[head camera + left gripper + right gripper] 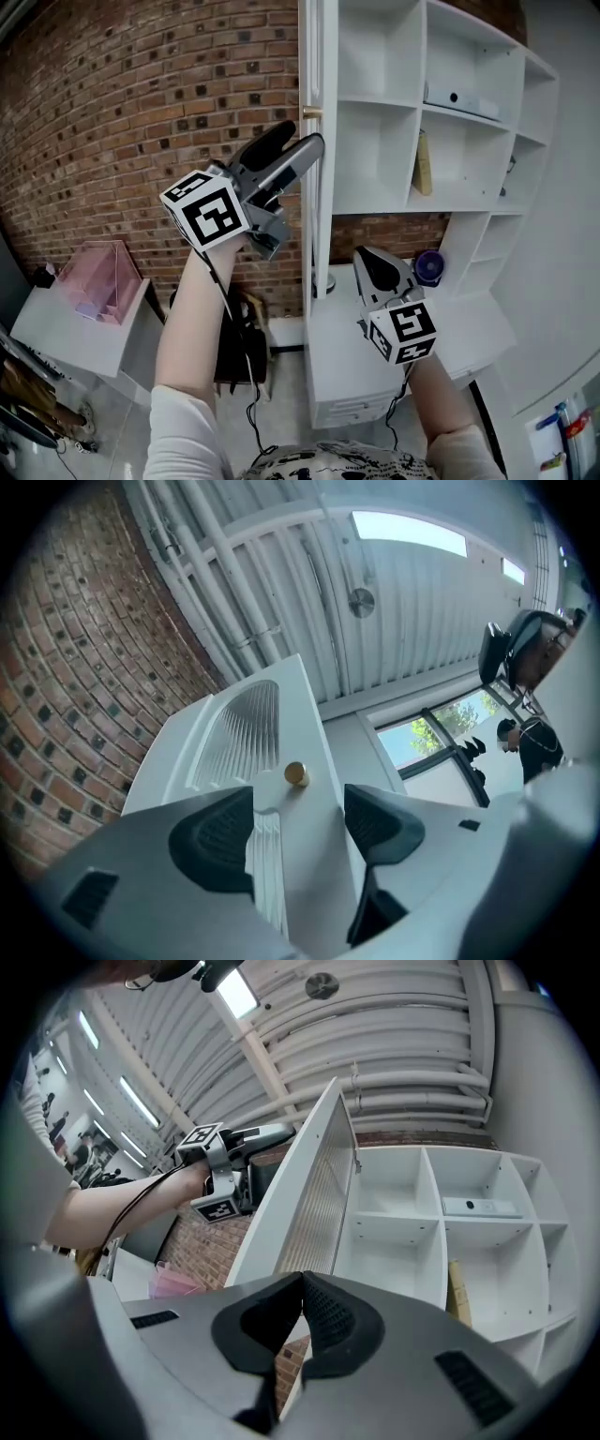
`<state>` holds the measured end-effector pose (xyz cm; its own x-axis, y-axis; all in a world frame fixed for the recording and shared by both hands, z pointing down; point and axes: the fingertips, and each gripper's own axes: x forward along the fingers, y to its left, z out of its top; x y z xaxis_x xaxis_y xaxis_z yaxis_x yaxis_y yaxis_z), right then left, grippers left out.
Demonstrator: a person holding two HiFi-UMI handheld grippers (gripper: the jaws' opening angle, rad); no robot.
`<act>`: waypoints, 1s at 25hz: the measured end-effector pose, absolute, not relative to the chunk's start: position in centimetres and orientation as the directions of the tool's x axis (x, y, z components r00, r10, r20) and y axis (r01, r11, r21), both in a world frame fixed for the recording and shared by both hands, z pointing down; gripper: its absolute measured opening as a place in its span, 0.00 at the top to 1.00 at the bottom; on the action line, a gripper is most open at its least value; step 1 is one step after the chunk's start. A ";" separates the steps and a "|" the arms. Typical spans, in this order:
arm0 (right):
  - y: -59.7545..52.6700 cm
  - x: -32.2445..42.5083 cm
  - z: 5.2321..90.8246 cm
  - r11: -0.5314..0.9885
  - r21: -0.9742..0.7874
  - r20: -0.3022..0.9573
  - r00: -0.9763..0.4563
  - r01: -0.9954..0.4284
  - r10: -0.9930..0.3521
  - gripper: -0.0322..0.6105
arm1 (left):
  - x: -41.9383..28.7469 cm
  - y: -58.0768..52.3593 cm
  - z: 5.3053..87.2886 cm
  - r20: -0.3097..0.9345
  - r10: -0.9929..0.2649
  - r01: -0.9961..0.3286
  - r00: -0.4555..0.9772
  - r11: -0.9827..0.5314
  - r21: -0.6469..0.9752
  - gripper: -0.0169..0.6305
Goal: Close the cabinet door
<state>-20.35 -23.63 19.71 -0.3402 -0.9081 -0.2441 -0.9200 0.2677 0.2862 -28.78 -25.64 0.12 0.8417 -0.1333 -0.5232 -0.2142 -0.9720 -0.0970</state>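
The white cabinet door (315, 187) stands open, edge-on in the head view, with a small gold knob (312, 112) near its top. My left gripper (307, 141) is raised against the door's outer side, just below the knob. In the left gripper view the door (234, 733) and knob (295, 773) lie straight ahead, and the left gripper (298, 822) is open with the door's edge running between its jaws. My right gripper (370, 258) hangs lower, in front of the open shelves (394, 103), shut on nothing. The right gripper view shows the right gripper (302, 1312), the door's ribbed inner face (314, 1185) and the shelves (431, 1232).
A brick wall (141, 94) lies left of the door. A pink box (98, 277) sits on a white side table at lower left. A tan book (424, 164), a white box (464, 98) and a purple object (429, 265) rest on the shelving. A dark bag with cables (239, 347) lies on the floor.
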 end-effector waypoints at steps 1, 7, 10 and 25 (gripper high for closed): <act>-23.7 -20.4 19.8 0.269 0.283 -0.243 -0.340 -0.921 -0.908 0.93 | -29.0 -25.5 -0.4 -0.540 -0.116 -0.193 0.834 -0.977 -0.088 0.50; -23.7 -20.9 19.4 0.267 0.285 -0.245 -0.339 -0.921 -0.908 0.93 | -29.7 -26.8 -3.2 -0.580 -0.093 -0.125 0.809 -0.992 -0.015 0.64; -23.4 -20.6 19.2 0.258 0.291 -0.258 -0.335 -0.921 -0.906 0.93 | -28.7 -26.3 -2.9 -0.559 -0.042 -0.092 0.828 -0.994 -0.062 0.72; -24.0 -18.2 21.8 0.212 0.253 -0.241 -0.274 -0.944 -0.931 0.93 | -26.4 -25.8 -2.5 -0.503 -0.006 -0.074 0.864 -0.991 -0.115 0.83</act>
